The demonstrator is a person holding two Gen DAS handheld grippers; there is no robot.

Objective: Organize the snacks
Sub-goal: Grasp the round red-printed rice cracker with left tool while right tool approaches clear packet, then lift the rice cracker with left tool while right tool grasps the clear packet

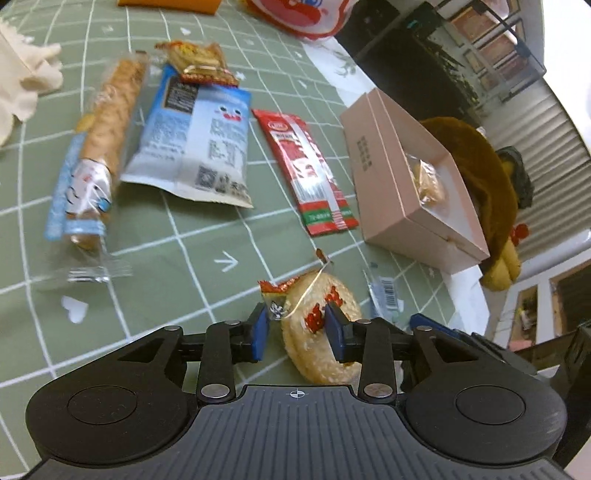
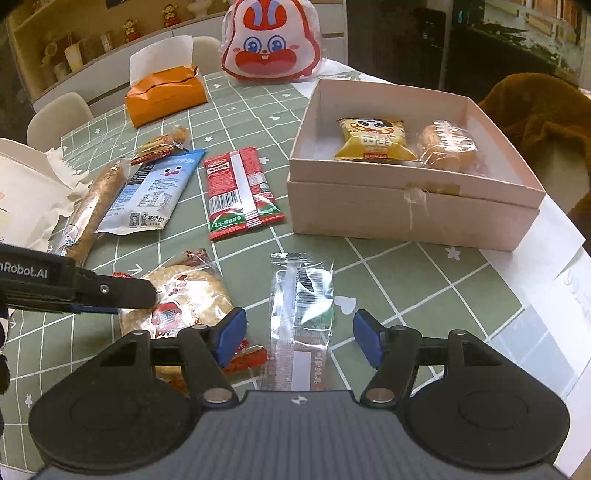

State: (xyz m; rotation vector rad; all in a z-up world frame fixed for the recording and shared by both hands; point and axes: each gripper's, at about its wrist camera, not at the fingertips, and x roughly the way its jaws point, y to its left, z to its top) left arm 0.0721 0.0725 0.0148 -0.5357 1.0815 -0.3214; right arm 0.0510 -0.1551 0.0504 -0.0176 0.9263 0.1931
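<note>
While over the green cloth (image 2: 388, 273): left gripper (image 1: 295, 328) parted, seemingly astride rice-cracker pack (image 1: 317, 325); right gripper (image 2: 299, 336) released above clear wrapper (image 2: 301, 295).

Likely a home dining room: checked tablecloth (image 2: 388, 266), chairs (image 2: 59, 114), shelf ornaments (image 2: 129, 29).

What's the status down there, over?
Left hand-held gripper open around rice cracker. Right open over clear packet. Box open, path clear.

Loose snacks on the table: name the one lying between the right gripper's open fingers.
The clear-wrapped bar with a barcode, lying lengthwise under the right gripper. The round rice cracker pack sits beside it, at the left gripper.
</note>
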